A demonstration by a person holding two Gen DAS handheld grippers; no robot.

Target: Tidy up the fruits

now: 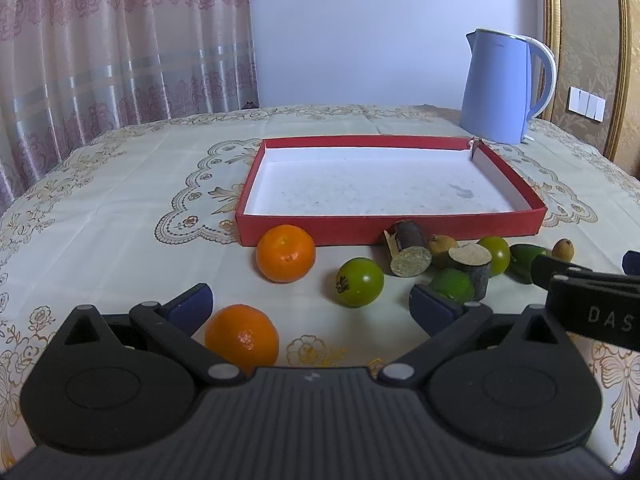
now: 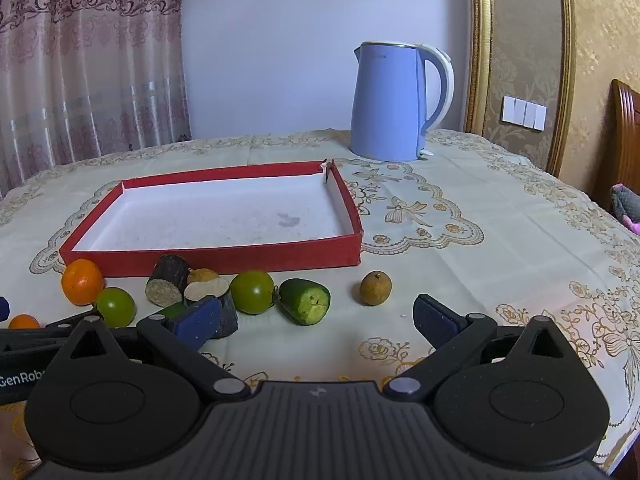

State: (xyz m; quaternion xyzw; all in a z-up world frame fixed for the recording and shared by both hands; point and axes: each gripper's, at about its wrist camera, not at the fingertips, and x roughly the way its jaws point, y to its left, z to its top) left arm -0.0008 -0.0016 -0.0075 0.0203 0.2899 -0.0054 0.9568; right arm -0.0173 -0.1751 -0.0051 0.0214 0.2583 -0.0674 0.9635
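Note:
A shallow red tray point(image 1: 388, 231) point(image 2: 224, 258) with a white floor stands empty mid-table. In front of it lie two oranges point(image 1: 285, 253) point(image 1: 241, 339), green round fruits point(image 1: 359, 282) point(image 2: 252, 291), dark sugarcane pieces point(image 1: 408, 249) point(image 2: 167, 280), a cut green fruit point(image 2: 306, 301) and brown longans point(image 2: 375, 288) point(image 1: 563, 249). My left gripper point(image 1: 310, 306) is open and empty, low over the table with the near orange by its left finger. My right gripper point(image 2: 318, 320) is open and empty, just short of the cut green fruit.
A blue electric kettle point(image 1: 498, 88) point(image 2: 394, 100) stands behind the tray at the back right. The table wears a cream embroidered cloth point(image 2: 480, 248). Curtains hang at the left, and a wooden chair point(image 2: 626, 140) is at the far right.

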